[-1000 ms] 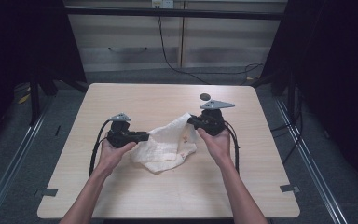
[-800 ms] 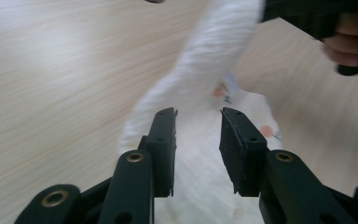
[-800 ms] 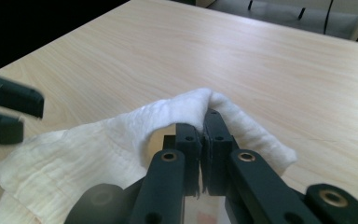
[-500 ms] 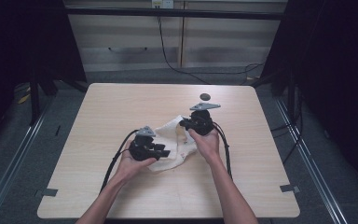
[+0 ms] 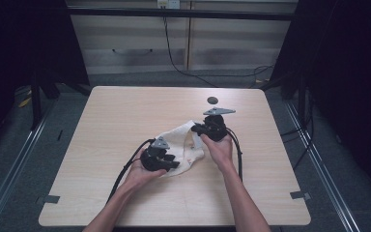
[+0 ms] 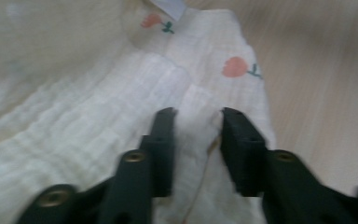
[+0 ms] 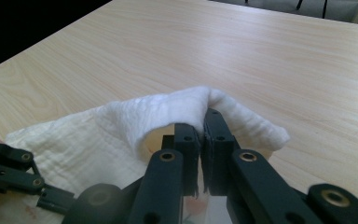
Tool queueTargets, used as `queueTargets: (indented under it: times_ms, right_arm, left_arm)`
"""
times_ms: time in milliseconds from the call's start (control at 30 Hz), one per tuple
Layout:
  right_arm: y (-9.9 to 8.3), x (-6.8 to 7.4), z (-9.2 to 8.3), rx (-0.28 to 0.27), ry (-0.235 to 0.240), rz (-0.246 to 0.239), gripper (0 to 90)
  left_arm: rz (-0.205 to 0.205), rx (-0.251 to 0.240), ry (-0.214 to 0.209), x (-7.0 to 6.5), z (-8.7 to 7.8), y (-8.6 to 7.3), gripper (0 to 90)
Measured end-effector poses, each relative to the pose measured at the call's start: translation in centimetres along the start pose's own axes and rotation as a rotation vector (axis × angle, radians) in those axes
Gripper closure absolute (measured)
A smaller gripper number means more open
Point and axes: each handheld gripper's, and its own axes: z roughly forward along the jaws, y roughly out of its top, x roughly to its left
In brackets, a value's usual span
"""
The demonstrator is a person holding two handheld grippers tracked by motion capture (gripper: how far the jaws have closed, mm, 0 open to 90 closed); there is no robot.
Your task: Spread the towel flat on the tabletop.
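High view, cloth: a cream cloth [image 5: 181,145] lies crumpled on the pale wooden worktop [image 5: 106,121], near its middle, between the person's two hands.
High view, left claw: the left claw [image 5: 170,162] sits low over the near edge of the cloth, held by the left hand [image 5: 142,174], its cable trailing back towards the near edge of the worktop.
High view, right claw: the right claw [image 5: 196,129] is at the far right corner of the cloth, with the grey three-cornered plate above it.
High view, other: a small dark round thing [image 5: 212,100] rests on the worktop beyond the right claw, apart from the cloth.
Left claw view, cloth: the cloth [image 6: 98,116] shows a ribbed weave, small orange flower prints and a white tag at the top.
Left claw view, claw: the left claw [image 6: 196,122] has just been closing; a raised fold of cloth stands between its jaws, which stand apart; whether they press on it I cannot tell, as the picture is blurred.
Right claw view, claw: the right claw [image 7: 202,128] is clenched on the cloth [image 7: 121,130], jaws nearly together, pinching a lifted fold that arches over their tips.
Right claw view, worktop: bare wood [image 7: 261,51] stretches beyond the cloth.
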Motion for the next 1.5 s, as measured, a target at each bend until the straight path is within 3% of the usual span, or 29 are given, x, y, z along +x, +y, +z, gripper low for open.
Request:
queueTargets:
  times_ms: [67, 200, 300, 367, 467, 533, 667, 800, 967, 1133, 1300, 1400, 1500]
  right_arm:
    - [0.1, 0.0, -0.2, -0.004, -0.002, -0.009, 85.8]
    - [0.1, 0.3, -1.2, -0.002, -0.008, -0.025, 85.8]
    - [-0.2, 0.4, -2.2, 0.01, -0.026, -0.04, 85.8]
    - [-0.6, 0.3, -3.2, 0.016, -0.034, -0.03, 85.9]
    - [-1.5, 0.3, -4.8, 0.023, -0.047, -0.038, 85.8]
    - [-2.0, 0.2, -6.0, 0.029, -0.058, -0.04, 85.8]
    - [-2.2, 0.0, -8.5, 0.002, -0.081, -0.04, 85.4]
    - [-1.1, 0.0, -11.0, -0.051, -0.096, -0.057, 84.5]
    - [0.8, -0.1, -13.0, -0.102, -0.11, -0.067, 84.6]
    - [2.4, 0.1, -13.3, -0.136, -0.1, -0.081, 85.3]
    - [3.5, 0.9, -14.1, -0.181, -0.089, -0.09, 85.7]
    - [4.0, 1.8, -15.5, -0.222, -0.078, -0.1, 85.8]
    - [4.7, 2.7, -16.7, -0.252, -0.077, -0.113, 85.9]
  left_arm:
    - [-0.004, 0.003, -0.022, 0.2, -0.2, -0.2, 86.0]
    - [-0.013, 0.007, -0.1, 0.0, -0.8, -0.8, 87.5]
    - [-0.005, -0.01, -0.184, -0.6, -1.8, -1.2, 87.6]
    - [0.011, -0.026, -0.205, -1.3, -2.8, -1.3, 87.6]
    - [0.037, -0.087, -0.232, -2.3, -5.0, -0.7, 87.5]
    - [0.013, -0.155, -0.238, -2.2, -6.7, -0.5, 87.5]
    - [0.006, -0.256, -0.166, -1.2, -10.1, 0.2, 87.5]
    - [-0.005, -0.358, -0.103, -0.1, -13.2, 1.5, 87.5]
    - [-0.025, -0.454, -0.072, 1.4, -16.4, 3.3, 87.5]
    - [-0.018, -0.524, -0.059, 1.4, -18.9, 5.1, 87.6]
    - [-0.019, -0.549, -0.04, 1.5, -20.1, 5.3, 87.5]
    - [-0.004, -0.55, -0.029, 1.1, -20.5, 5.0, 87.5]
    - [-0.014, -0.549, -0.027, 1.2, -20.3, 5.0, 87.5]
